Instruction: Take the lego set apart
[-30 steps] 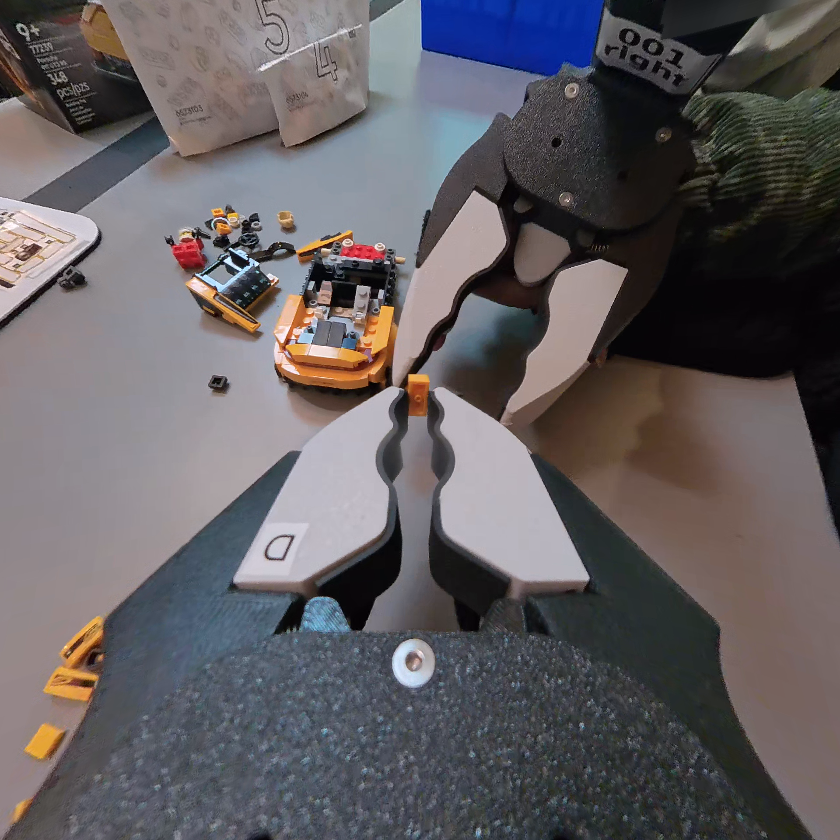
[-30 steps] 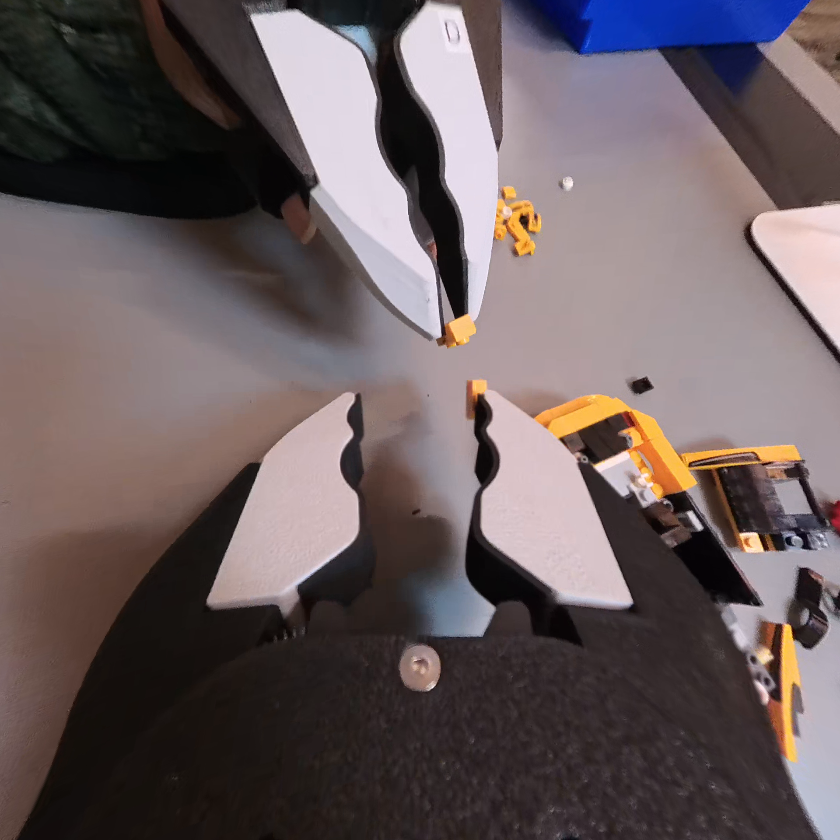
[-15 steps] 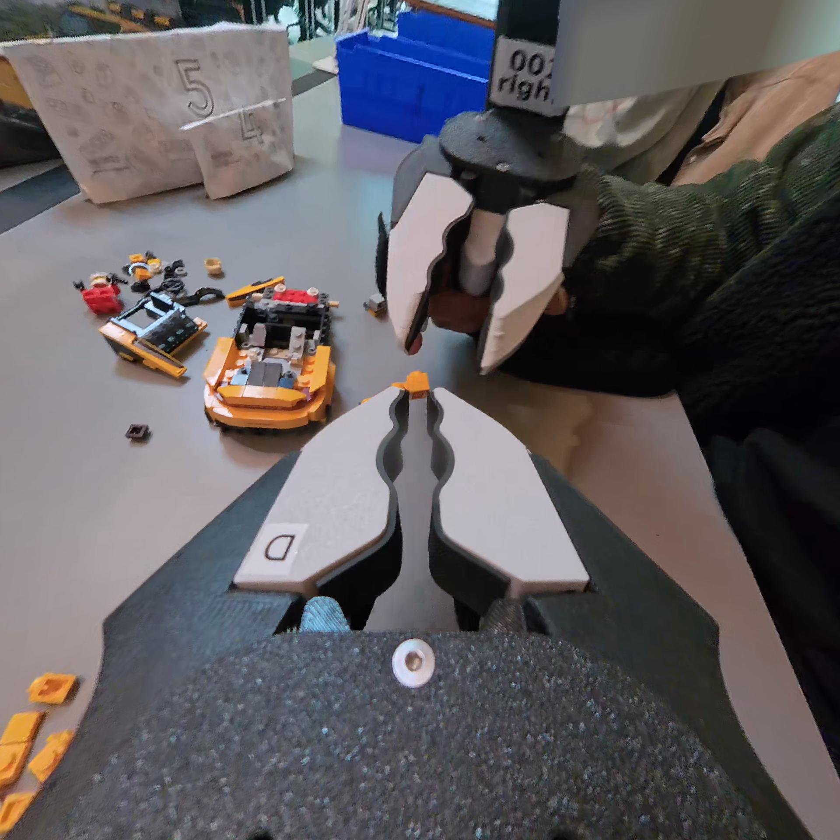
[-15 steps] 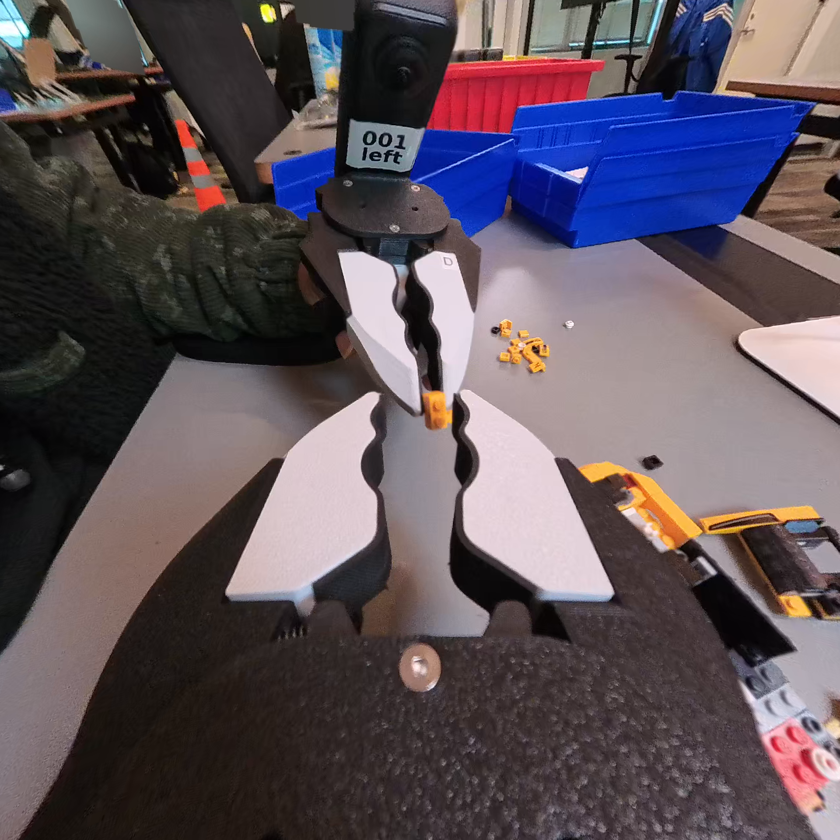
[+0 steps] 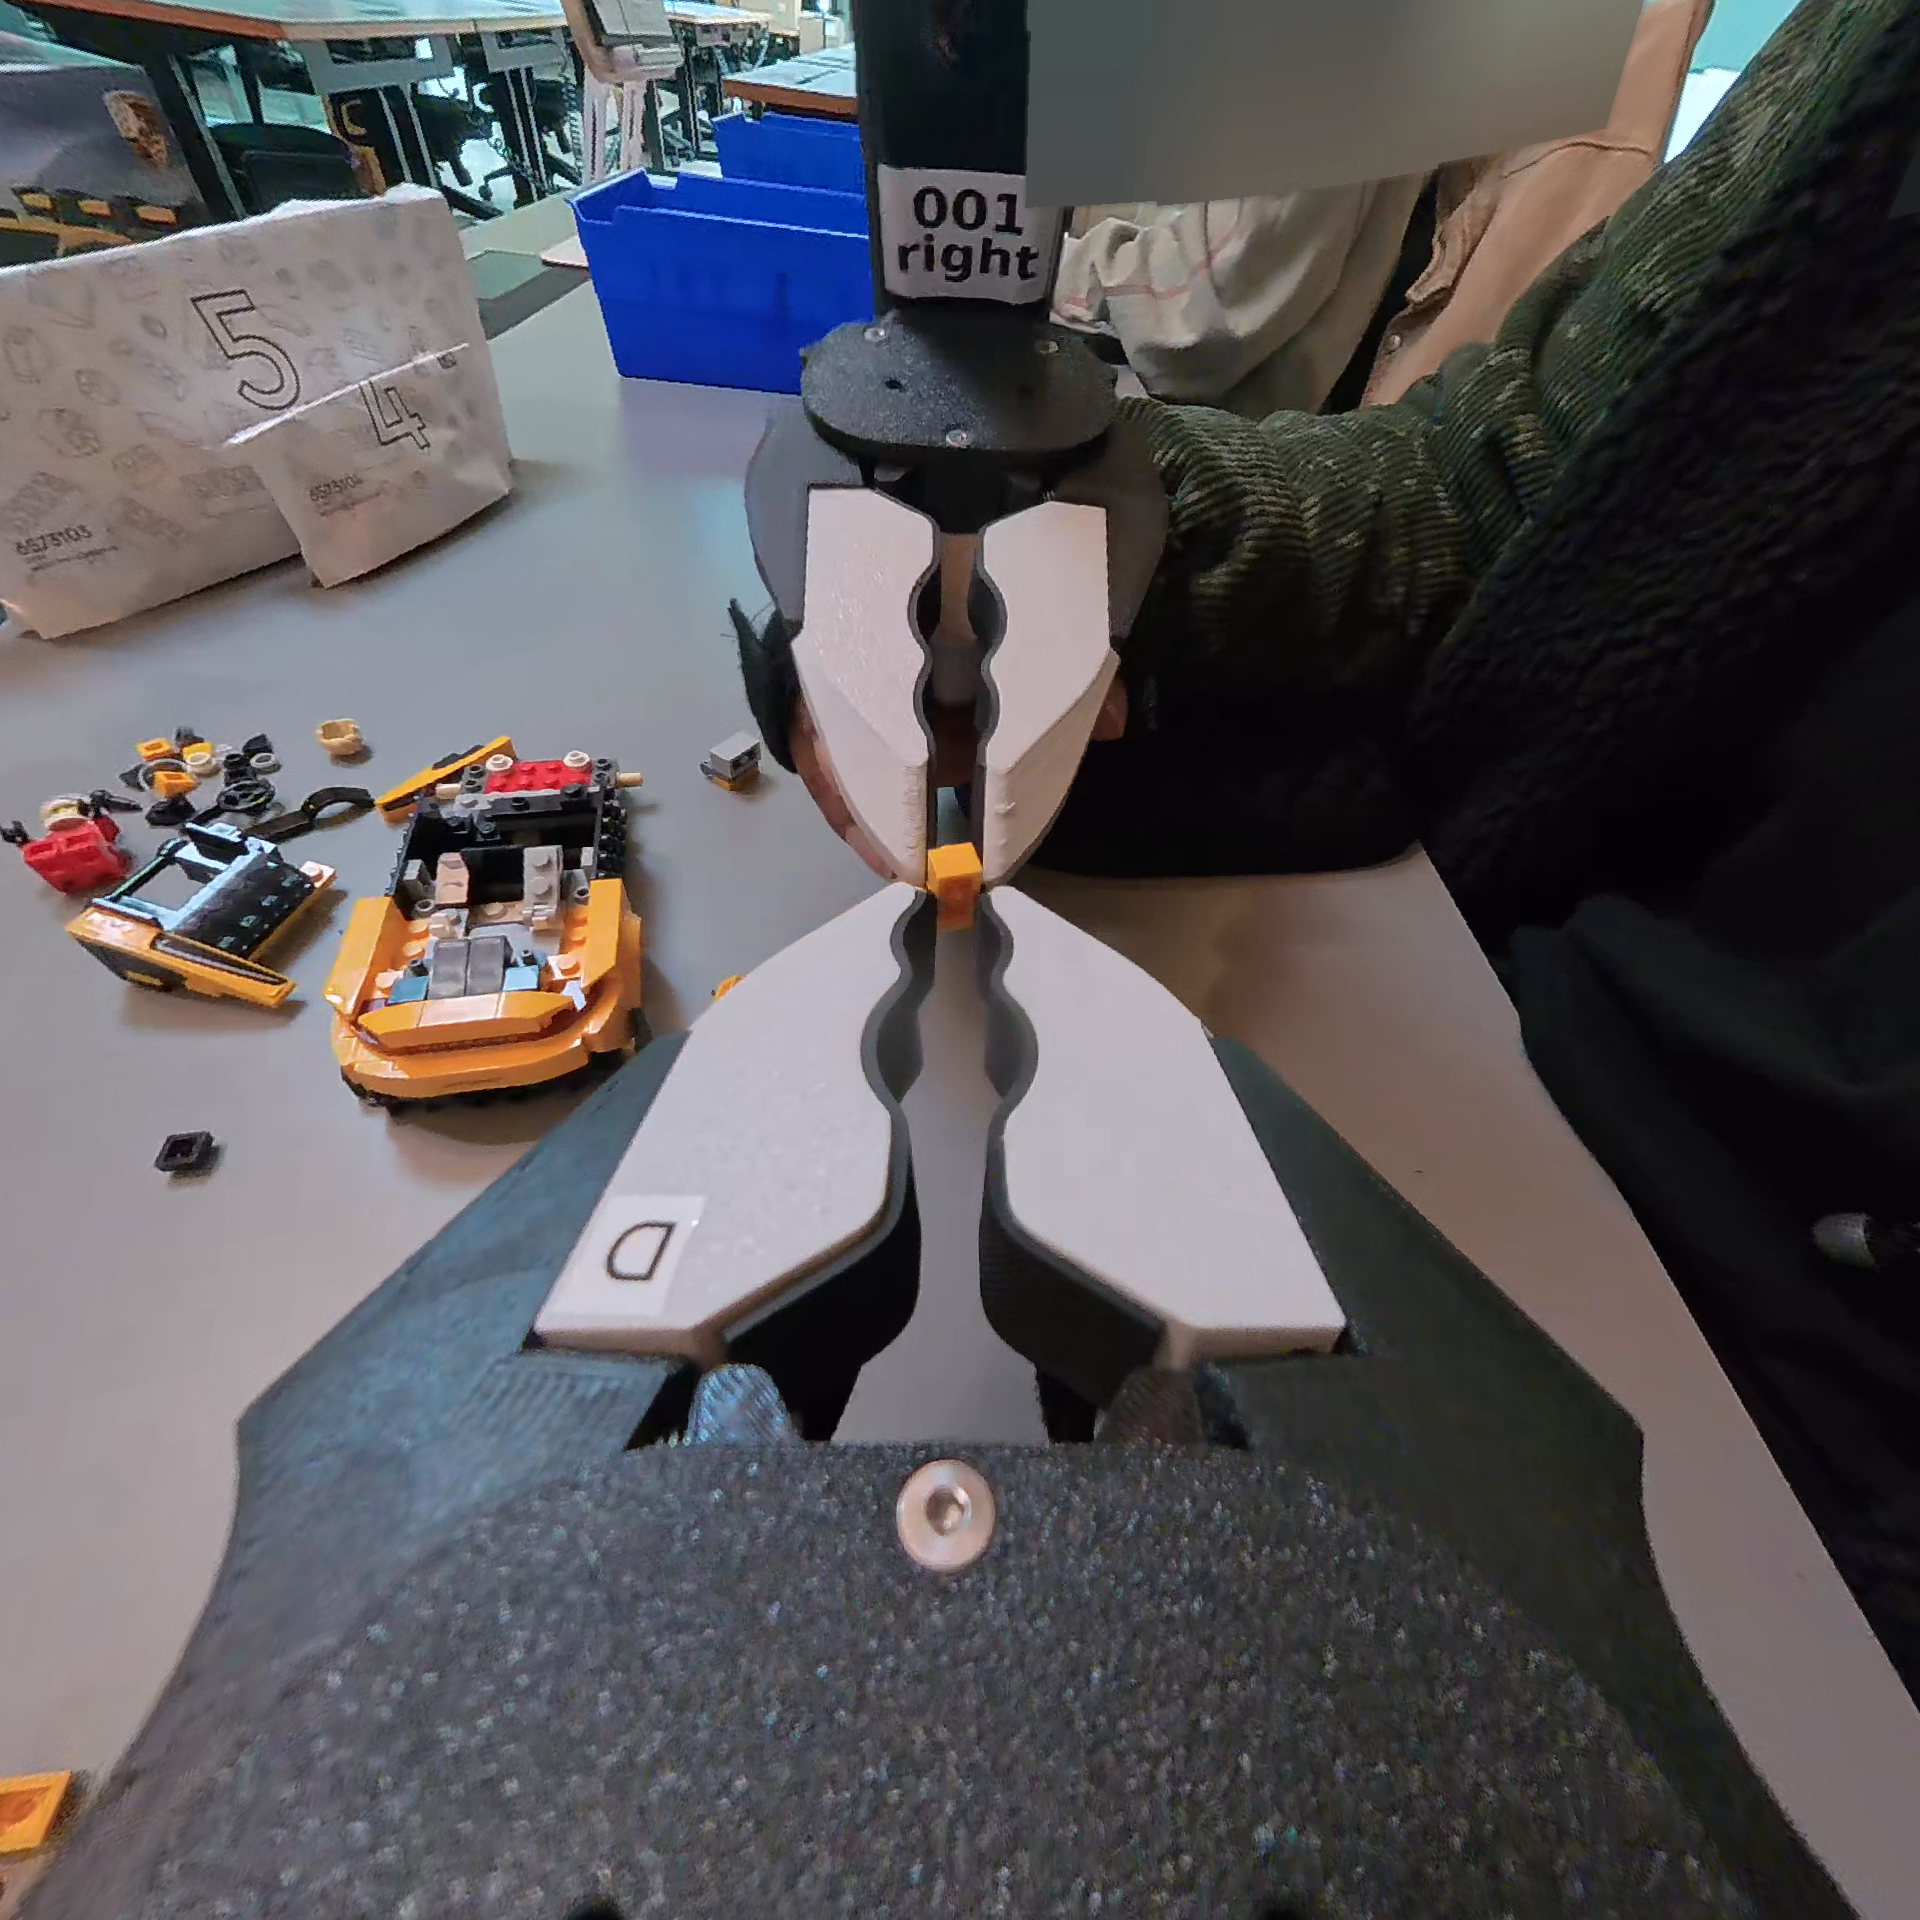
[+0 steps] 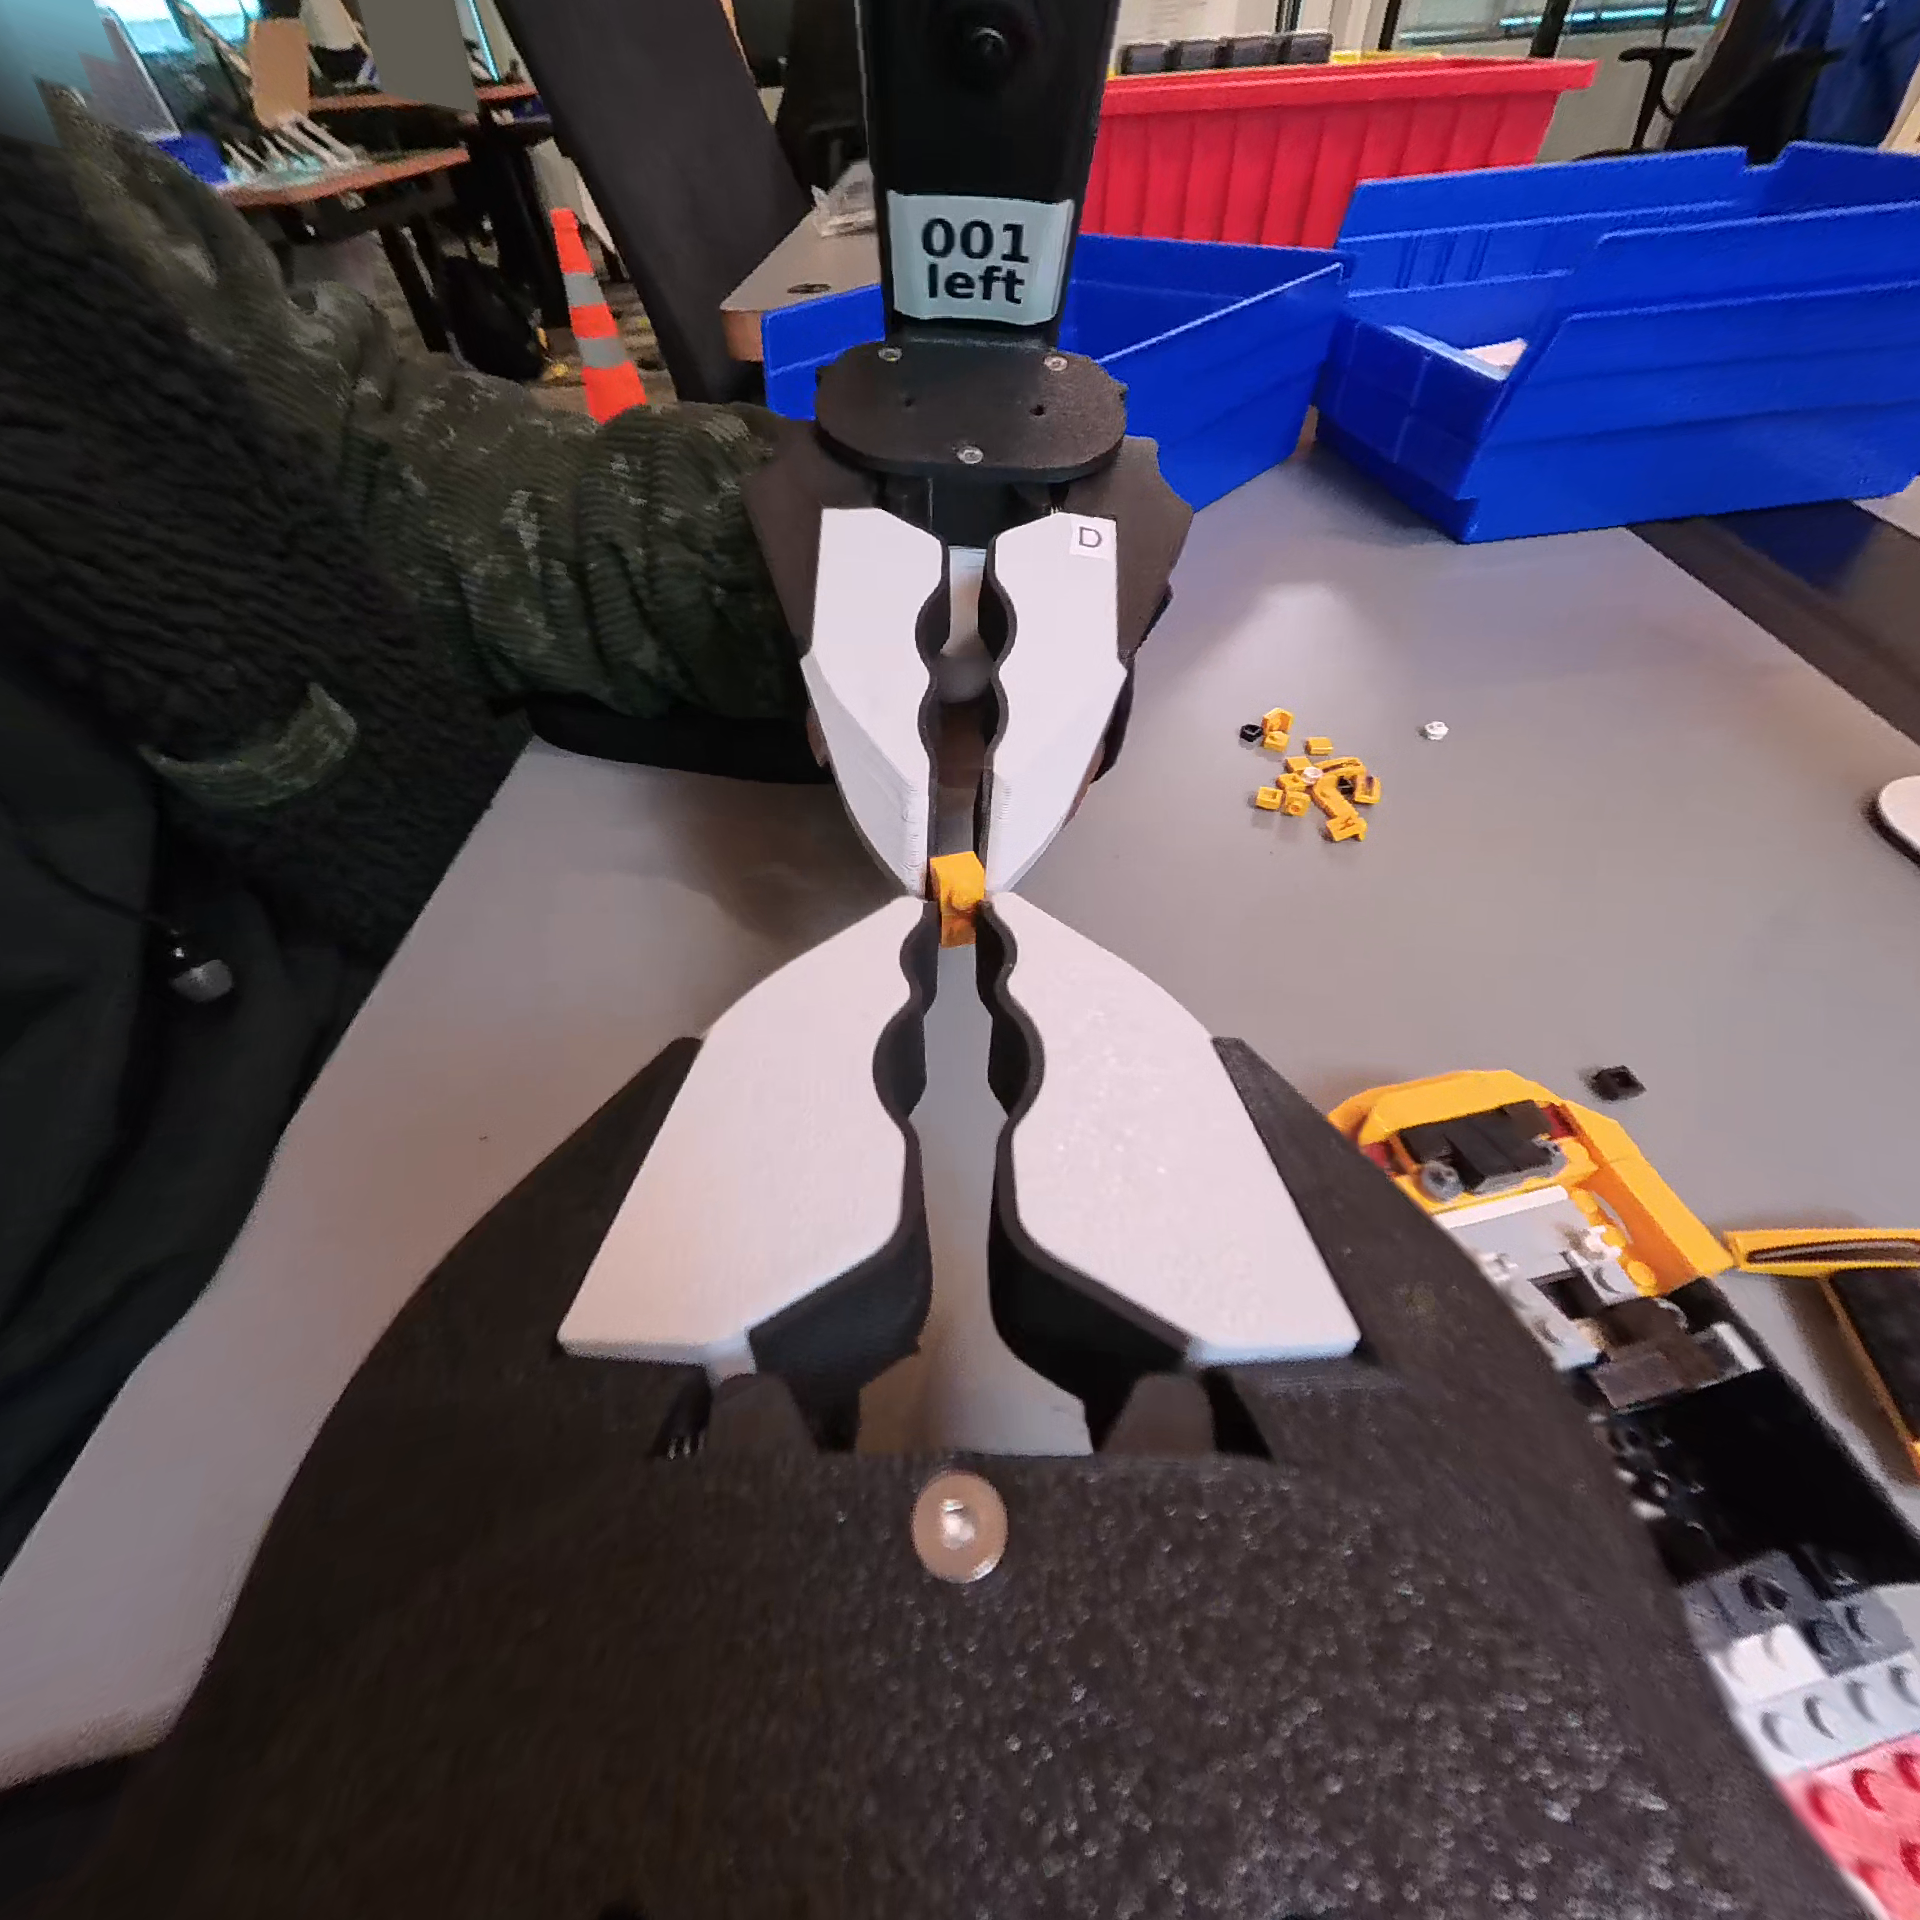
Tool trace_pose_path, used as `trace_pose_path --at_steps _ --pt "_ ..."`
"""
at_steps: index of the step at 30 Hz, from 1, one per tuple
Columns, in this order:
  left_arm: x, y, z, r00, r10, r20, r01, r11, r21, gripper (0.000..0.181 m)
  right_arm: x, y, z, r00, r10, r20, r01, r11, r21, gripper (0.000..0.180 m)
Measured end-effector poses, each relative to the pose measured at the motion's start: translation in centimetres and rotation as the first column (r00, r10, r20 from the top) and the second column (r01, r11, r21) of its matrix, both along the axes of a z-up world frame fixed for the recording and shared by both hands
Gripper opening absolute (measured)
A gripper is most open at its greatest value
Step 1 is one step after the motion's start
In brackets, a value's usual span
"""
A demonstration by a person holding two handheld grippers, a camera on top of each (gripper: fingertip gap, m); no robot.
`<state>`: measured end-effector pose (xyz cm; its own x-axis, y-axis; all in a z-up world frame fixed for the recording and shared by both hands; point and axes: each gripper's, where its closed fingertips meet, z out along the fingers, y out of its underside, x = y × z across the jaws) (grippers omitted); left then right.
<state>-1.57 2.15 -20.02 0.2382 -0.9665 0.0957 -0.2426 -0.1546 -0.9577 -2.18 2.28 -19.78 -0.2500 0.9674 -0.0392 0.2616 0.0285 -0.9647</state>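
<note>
A small orange lego piece (image 5: 953,878) is held above the grey table between two grippers that meet tip to tip. My left gripper (image 5: 951,912) is shut on its near end. My right gripper (image 5: 951,852) faces it and is shut on the far end. In the right wrist view the same piece (image 6: 956,899) sits between my right gripper (image 6: 956,927) and the left gripper (image 6: 956,871). The partly stripped orange lego car (image 5: 488,966) stands on the table to the left and also shows in the right wrist view (image 6: 1507,1174).
A detached roof section (image 5: 197,925) and several loose small parts (image 5: 197,769) lie left of the car. A pile of orange bits (image 6: 1314,779) lies farther off. White paper bags (image 5: 239,395) and blue bins (image 6: 1610,343) stand at the back. Green sleeves flank both grippers. The tips of both grippers are at nearly the same place. Both grippers' tips are roughly 20 cm from the detached roof section (image 5: 197,925).
My right gripper has closed from open onto the orange piece held by the left gripper. Both grippers have tilted up to level, and they now meet tip to tip.
</note>
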Motion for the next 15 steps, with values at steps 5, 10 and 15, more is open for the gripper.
trace_pose_path --at_steps 5,10,15 --pt "0.0 -0.1 0.0 1.000 0.007 -0.017 -0.007 1.000 0.030 0.007 -0.1 -0.2 0.0 1.000 -0.026 -0.013 0.027 0.990 0.138 0.010" --pt "0.2 -0.8 -0.1 0.999 -0.030 -0.046 0.031 0.999 0.037 0.000 -0.1 -0.6 0.1 0.999 -0.012 -0.031 0.019 0.975 0.221 0.017" --pt "0.4 -0.9 -0.4 0.997 -0.032 -0.066 0.035 0.998 0.047 0.000 0.0 -1.2 -0.3 1.000 0.018 -0.016 -0.014 0.968 0.252 0.010"
